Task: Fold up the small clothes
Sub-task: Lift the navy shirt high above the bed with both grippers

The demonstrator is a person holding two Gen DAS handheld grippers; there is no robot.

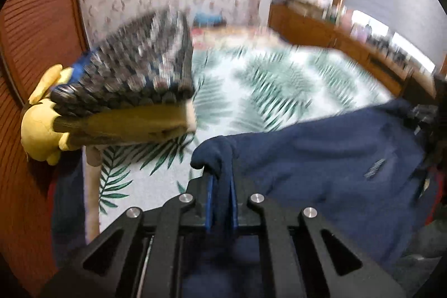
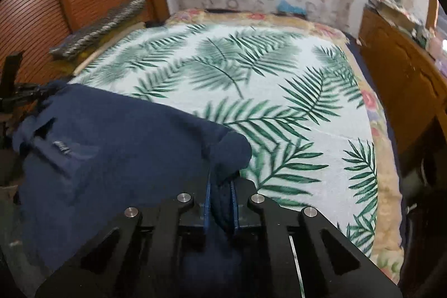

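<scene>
Navy garment (image 2: 117, 136), bunched between claws

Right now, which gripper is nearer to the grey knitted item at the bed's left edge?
Left. The left gripper, shut on the navy garment, is close beside the grey knitted item. The right gripper holds the garment's other end, farther away.

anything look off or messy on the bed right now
Nothing stands out. The navy garment hangs bunched between the left gripper and right gripper, both jaws shut on its cloth. The leaf-print bedspread lies flat, and a folded pile sits at the bed's far left edge.
</scene>
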